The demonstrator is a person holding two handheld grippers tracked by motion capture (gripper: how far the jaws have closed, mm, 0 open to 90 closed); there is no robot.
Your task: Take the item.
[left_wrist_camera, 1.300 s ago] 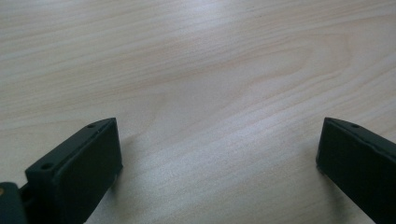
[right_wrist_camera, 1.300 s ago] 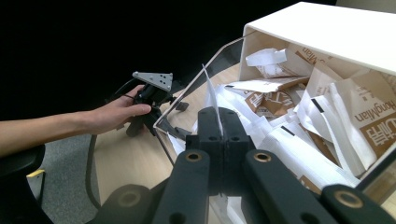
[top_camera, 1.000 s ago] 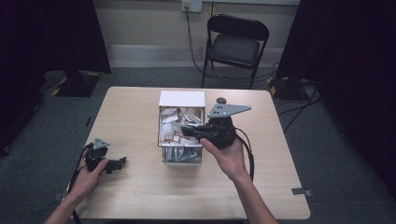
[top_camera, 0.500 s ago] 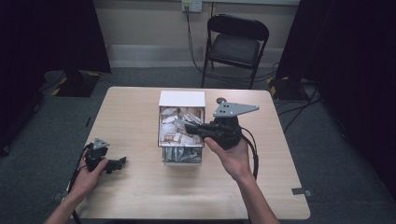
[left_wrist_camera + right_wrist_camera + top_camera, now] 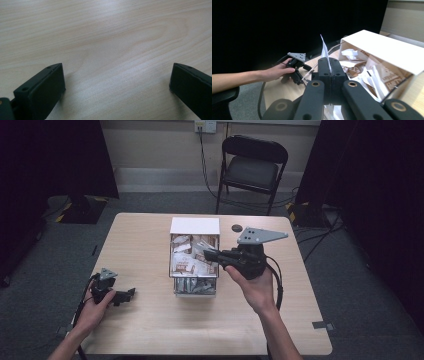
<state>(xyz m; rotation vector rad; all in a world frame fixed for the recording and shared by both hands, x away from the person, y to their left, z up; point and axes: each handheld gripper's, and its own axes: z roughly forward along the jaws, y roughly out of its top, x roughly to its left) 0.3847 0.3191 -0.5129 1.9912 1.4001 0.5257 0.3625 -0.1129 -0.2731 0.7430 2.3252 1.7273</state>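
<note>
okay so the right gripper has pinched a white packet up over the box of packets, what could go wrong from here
1. The right gripper pinches only the lower edge of the thin white packet, so it may slip out when carried.
2. The packet hangs over the crowded box; if dropped, it would likely fall back among the others.
3. The left gripper rests open on the table, too far off to catch or steady anything.

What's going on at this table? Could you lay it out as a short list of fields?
Setting: wooden table, folding chair behind it
Container: white box mid-table, full of packets
Right gripper: above the box, jaws shut on a thin white packet
Left gripper: resting low on the table's near left, jaws wide apart with nothing between
Small dark disc: on the table beside the box
</note>
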